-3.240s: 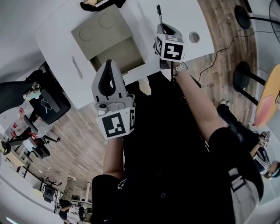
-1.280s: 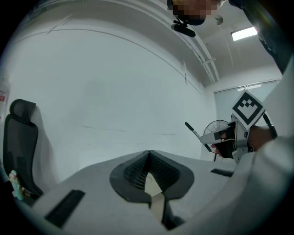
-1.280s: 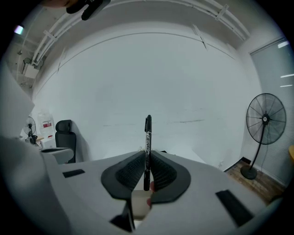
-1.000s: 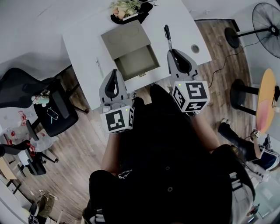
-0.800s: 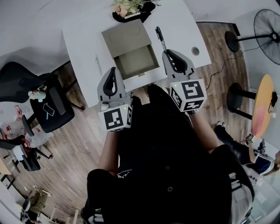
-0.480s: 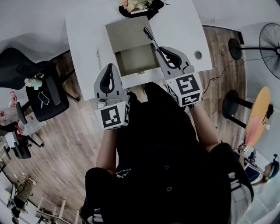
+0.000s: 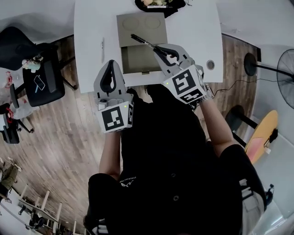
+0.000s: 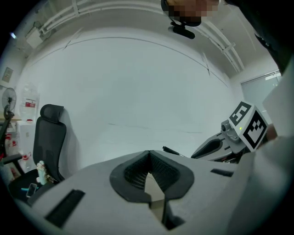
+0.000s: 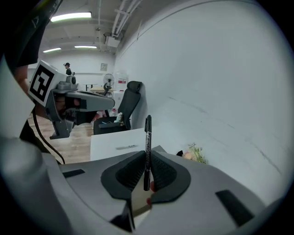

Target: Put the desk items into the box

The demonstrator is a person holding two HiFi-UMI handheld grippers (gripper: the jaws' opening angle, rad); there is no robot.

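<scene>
Since a second ago, my right gripper [image 7: 159, 49] has swung left, and the black pen [image 7: 144, 42] that pointed away beside the box [image 7: 135, 64] now lies slantwise above its open tray. Its jaws are clamped on that pen near its lower end, the rest sticking out past the pads. My left gripper [image 7: 111, 68] hangs at the near edge of the white desk [image 7: 92, 23], left of the box, jaws together with nothing in them. The box's lid [image 7: 141, 26] lies flipped open on the far side, and nothing stands between pen and tray. A second pen [image 7: 102, 43] lies on the desk left of the box, flowers [image 7: 158, 2] sit beyond the lid, and a black chair [image 7: 43, 82] stands off the desk's left side. Only the right gripper view [image 9: 146, 158] shows the pads pinching the pen [image 9: 148, 135], with the left gripper [image 9: 78, 103] beyond. The left gripper view [image 8: 149, 156] shows its closed pads, the right gripper [image 8: 225, 142] beside it and a bare wall [image 8: 138, 82], but no box.
</scene>
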